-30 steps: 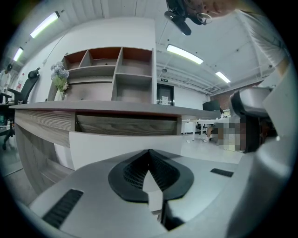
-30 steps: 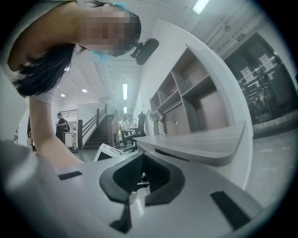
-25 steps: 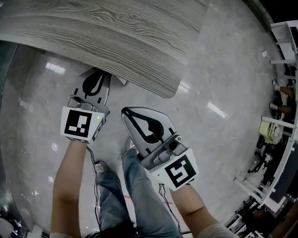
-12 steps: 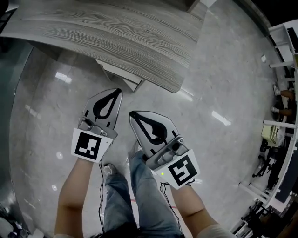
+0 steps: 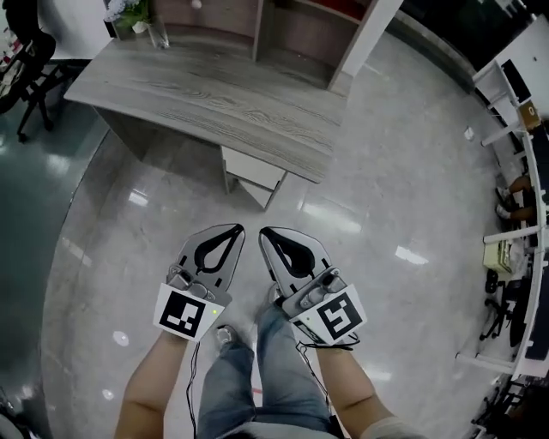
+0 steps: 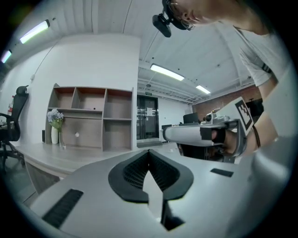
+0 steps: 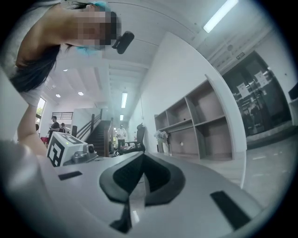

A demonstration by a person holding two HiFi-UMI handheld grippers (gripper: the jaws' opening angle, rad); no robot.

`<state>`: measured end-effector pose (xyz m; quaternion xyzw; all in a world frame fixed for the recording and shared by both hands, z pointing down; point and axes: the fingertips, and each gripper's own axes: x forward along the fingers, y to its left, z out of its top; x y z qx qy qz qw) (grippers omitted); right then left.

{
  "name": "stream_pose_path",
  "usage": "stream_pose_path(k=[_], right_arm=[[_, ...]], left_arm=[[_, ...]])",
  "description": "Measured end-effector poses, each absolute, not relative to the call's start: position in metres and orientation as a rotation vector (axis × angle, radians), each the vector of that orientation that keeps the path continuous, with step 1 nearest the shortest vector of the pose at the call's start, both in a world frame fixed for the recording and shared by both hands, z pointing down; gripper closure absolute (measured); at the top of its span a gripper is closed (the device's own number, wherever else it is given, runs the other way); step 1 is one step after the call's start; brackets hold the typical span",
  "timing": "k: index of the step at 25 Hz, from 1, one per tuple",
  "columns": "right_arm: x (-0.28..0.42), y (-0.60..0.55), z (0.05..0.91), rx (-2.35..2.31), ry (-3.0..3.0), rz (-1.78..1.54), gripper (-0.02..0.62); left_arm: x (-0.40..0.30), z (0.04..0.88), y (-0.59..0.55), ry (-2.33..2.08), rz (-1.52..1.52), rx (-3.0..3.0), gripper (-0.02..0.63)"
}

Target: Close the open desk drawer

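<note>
The grey wood desk [image 5: 214, 94] stands at the top of the head view. A white drawer [image 5: 253, 176] juts out from under its near edge. Both grippers hover over the glossy floor, well short of the drawer. My left gripper [image 5: 235, 229] is shut with nothing in it, and so is my right gripper [image 5: 266, 232] beside it. In the left gripper view the left gripper [image 6: 149, 151] points past the desk [image 6: 46, 158] at the shelves. The right gripper [image 7: 142, 156] likewise shows its jaws together, holding nothing.
An open shelf unit [image 5: 292, 26] stands behind the desk, and a vase of flowers [image 5: 137, 17] sits on the desk's far corner. A black office chair [image 5: 26, 60] is at the far left. White desks and chairs [image 5: 515, 171] line the right edge. My jeans legs [image 5: 257, 377] are below.
The desk has receded toward the top of the view and the drawer now shows in full. Both grippers have dropped lower in the view and drawn closer together, still shut.
</note>
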<state>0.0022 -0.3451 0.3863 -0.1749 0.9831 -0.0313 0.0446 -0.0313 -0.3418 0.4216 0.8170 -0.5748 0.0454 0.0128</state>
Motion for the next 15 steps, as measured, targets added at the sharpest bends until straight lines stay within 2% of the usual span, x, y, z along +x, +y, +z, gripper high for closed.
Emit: stream_pose_path(k=[7, 15], right_arm=[[0.032, -0.271, 0.333, -0.537, 3.038, -0.116, 0.588], [0.043, -0.208, 0.298, -0.521, 3.058, -0.097, 0.588]], left_arm=[[-0.007, 0.342, -0.268, -1.791, 0.095, 2.544, 0.597], [0.016, 0.303, -0.209, -1.756, 0.101, 2.594, 0.597]])
